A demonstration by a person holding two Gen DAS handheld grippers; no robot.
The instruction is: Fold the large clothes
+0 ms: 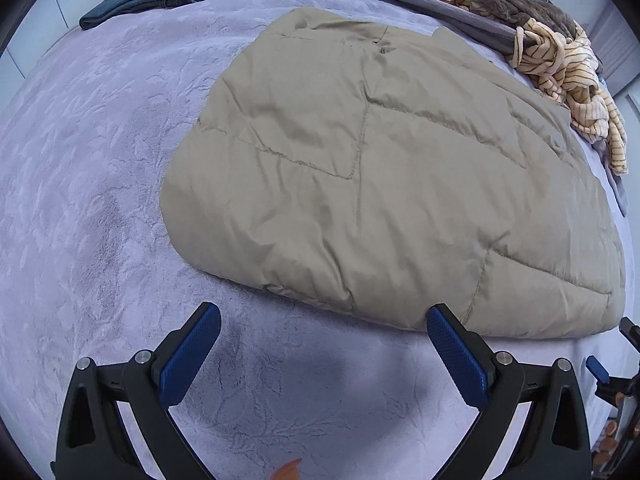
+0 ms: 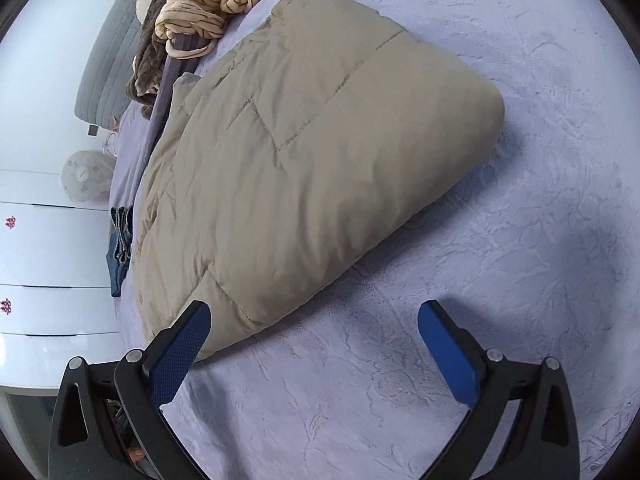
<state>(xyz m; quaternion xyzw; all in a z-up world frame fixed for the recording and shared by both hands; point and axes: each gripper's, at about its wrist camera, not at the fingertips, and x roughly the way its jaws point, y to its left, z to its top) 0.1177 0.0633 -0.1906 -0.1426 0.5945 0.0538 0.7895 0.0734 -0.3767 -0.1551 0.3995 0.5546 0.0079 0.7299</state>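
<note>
With the padded beige jacket [image 1: 380, 176] folded on the bed [image 1: 100, 200], I held both jaws wide and empty; next I judged another fold from its lower edge.

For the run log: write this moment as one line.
stage: fold laid | jacket: folded on bedspread | left tongs: open, empty | right tongs: open, empty
</note>
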